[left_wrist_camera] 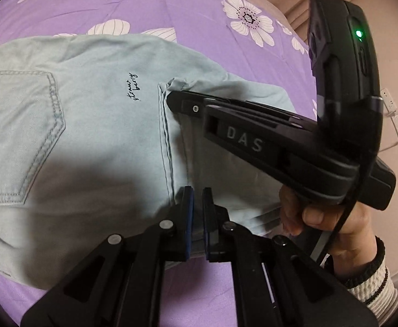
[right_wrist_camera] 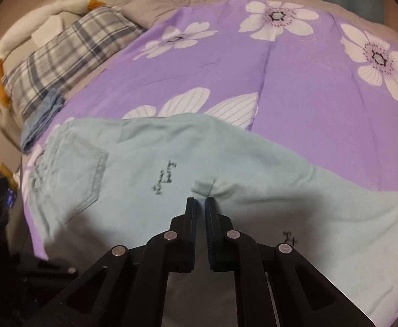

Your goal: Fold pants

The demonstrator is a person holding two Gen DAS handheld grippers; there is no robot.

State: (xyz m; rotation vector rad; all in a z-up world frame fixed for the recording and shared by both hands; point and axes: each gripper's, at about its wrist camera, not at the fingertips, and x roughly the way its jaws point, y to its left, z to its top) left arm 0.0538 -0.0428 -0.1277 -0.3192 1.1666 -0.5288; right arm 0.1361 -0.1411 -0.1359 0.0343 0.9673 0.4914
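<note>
- The pale blue pants lie spread on the purple flowered bedspread, filling the left and centre of the left wrist view, back pocket at the left edge.
- Left gripper, bottom centre of that view: jaws drawn narrow, and a fold of the cloth runs up between the blue pads, so it looks pinched on the pants near the stitched hem edge.
- Right gripper reaches in from the right of the same view, tip buried in a puckered bunch of the fabric. In its own view the right gripper is nearly closed, the cloth wrinkled up right at the fingertips; I'd call that a grip on the pants.
- So both corners of one end look taken: this is the grab before a fold, I judge.
- Next move calls for lifting both hands together, level with each other, and carrying that end across toward the pocket side without letting the edge slip or skew.
- Containers: none to speak of here. Only a plaid pillow and soft things piled at the upper left of the right wrist view.
</note>
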